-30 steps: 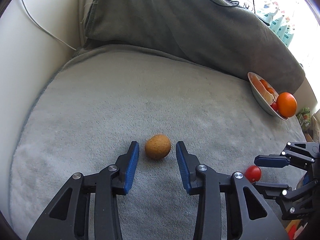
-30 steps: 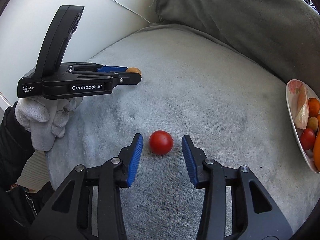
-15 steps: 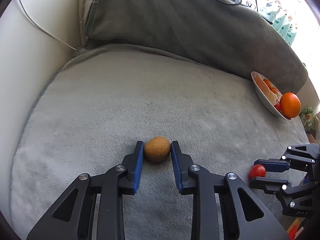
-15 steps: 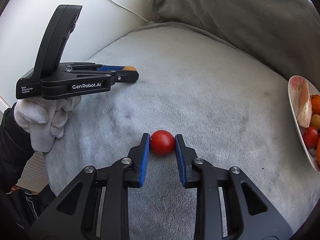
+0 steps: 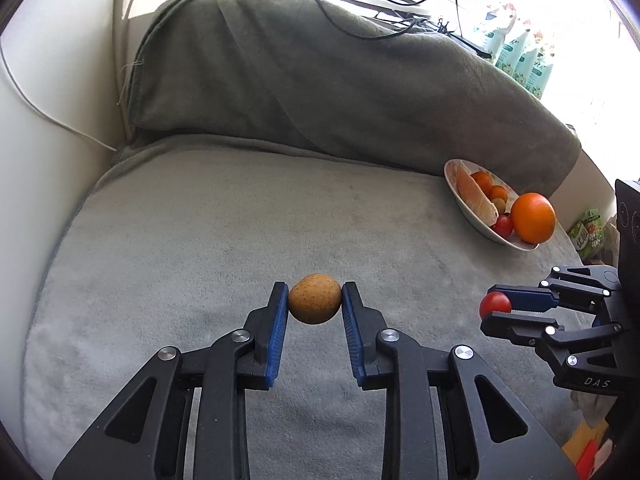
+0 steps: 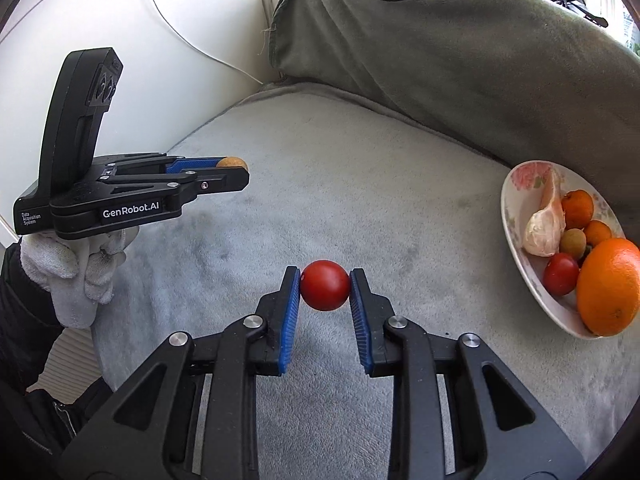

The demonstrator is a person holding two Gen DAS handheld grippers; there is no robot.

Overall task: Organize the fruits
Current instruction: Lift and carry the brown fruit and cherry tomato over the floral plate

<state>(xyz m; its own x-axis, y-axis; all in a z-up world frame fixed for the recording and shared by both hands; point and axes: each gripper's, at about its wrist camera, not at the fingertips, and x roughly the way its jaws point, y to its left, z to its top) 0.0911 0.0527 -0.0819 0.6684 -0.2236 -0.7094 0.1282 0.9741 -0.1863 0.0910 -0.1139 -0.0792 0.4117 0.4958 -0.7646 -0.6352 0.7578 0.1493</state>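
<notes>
The left gripper [image 5: 315, 300] has its jaws closed on a small brown, speckled fruit [image 5: 315, 298], each blue pad pressing one flank of it. The fruit sits at the very tips of the jaws, and its shadow falls on the grey cushion [image 5: 200, 240] beneath it. The right gripper [image 6: 325, 291] has its jaws clamped the same way on a red tomato [image 6: 325, 291], pinched at its widest part between the blue pads and held above the same cushion.

From the right wrist view the left gripper shows side-on at the left, held by a hand in a white glove [image 6: 76, 276] with a dark sleeve [image 6: 24, 320] below it; the brown fruit peeps out beyond the tips. From the left wrist view the right gripper shows at the right edge with the tomato at its tips.

Further off, toward the right edge of the cushion, stands a white floral bowl [image 6: 520, 216]. In it lie a large orange [image 6: 608, 286] at the near rim, a second red tomato [image 6: 560, 274] beside it, a small greenish-brown fruit [image 6: 573, 242], two small oranges [image 6: 578, 208], and a pale peeled citrus segment [image 6: 546, 224] leaning against the inner wall.

Behind the bowl rises a back cushion draped in a grey-green blanket [image 5: 340, 88], with black cables [image 5: 380, 24] lying across its top.
</notes>
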